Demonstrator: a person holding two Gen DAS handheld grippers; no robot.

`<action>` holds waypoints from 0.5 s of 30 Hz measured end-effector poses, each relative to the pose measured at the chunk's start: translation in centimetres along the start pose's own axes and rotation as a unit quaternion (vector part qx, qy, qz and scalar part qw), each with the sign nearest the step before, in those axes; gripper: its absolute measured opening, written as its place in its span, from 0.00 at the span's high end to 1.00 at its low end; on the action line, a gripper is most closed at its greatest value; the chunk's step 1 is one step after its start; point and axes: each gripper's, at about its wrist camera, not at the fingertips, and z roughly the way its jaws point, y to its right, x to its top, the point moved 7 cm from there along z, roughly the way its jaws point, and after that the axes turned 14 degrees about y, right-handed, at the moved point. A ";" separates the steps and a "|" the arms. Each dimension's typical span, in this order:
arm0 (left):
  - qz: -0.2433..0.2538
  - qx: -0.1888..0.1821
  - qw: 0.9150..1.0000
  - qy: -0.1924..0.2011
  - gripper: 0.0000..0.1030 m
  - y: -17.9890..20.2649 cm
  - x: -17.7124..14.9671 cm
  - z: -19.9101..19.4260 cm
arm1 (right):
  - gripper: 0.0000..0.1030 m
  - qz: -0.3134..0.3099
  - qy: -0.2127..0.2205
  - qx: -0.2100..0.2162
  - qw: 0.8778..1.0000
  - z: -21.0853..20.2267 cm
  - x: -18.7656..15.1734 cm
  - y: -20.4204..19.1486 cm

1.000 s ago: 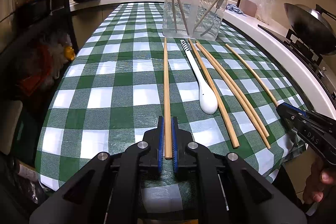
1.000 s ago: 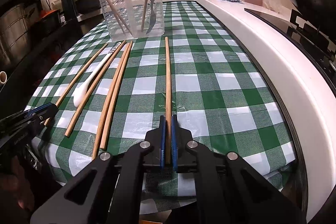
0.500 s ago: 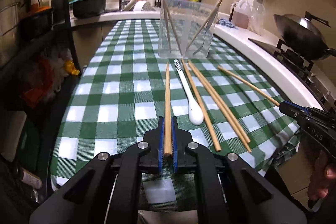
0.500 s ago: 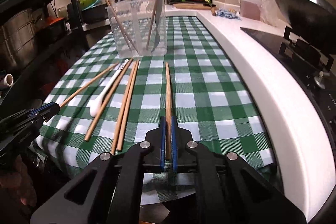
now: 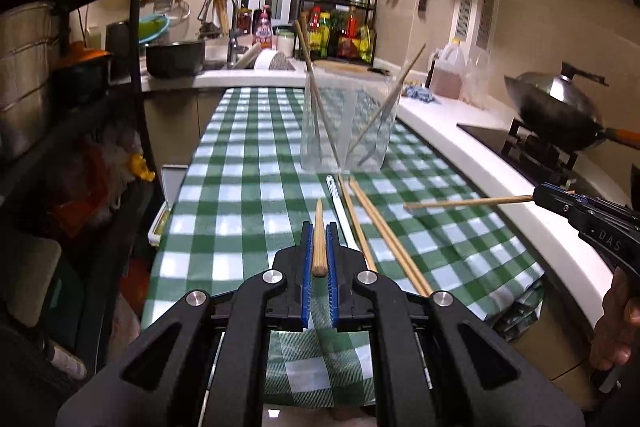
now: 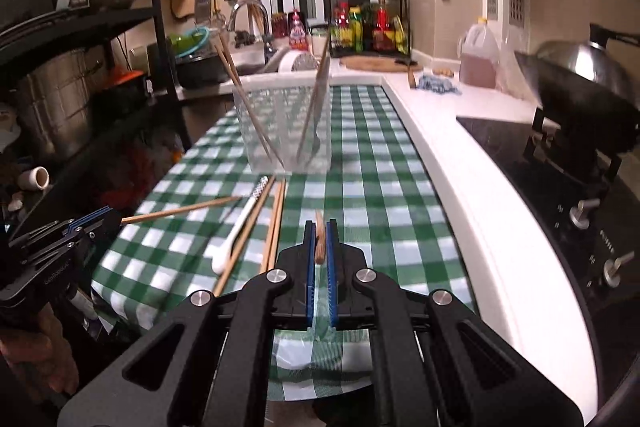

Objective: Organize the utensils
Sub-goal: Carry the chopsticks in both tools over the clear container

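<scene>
The left gripper (image 5: pixel 319 247) has its jaws closed on a chopstick (image 5: pixel 319 235). The stick pokes forward, up off the bench (image 5: pixel 240 163).

The right gripper (image 6: pixel 319 245) has its jaws closed on a second chopstick (image 6: pixel 319 239) the same way.

Each view shows the other gripper from the side. In the left view the right gripper sits at the right edge, and its stick points left over the green checked cloth (image 5: pixel 224 219). A hand (image 5: pixel 618 323) shows under it. In the right view the left gripper sits at the left edge, and its stick points right.

Next, on the cloth, lie a white spoon (image 6: pixel 240 227) and three more sticks (image 6: pixel 276 219), side by side. The right view shows the whole spoon. In the left view the gripper hides its bowl end.

Past them stands a clear cup (image 5: pixel 348 123) with some sticks leaning in it.

Far off, the left view shows a whole wok (image 5: pixel 556 107) on the stove. The right view shows the stove knobs (image 6: pixel 584 211).
</scene>
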 end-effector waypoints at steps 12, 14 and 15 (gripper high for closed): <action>-0.002 -0.019 1.000 0.023 0.94 -0.3 5.0 1.2 | 0.95 0.003 0.035 0.012 0.999 0.4 4.8 -0.1; -0.003 -0.023 0.999 0.024 0.94 -0.2 5.9 1.6 | 0.95 0.002 0.038 0.014 0.999 0.7 5.4 -0.1; -0.003 -0.023 0.999 0.024 0.94 -0.1 6.2 1.9 | 0.95 0.002 0.038 0.015 0.999 0.9 5.6 -0.2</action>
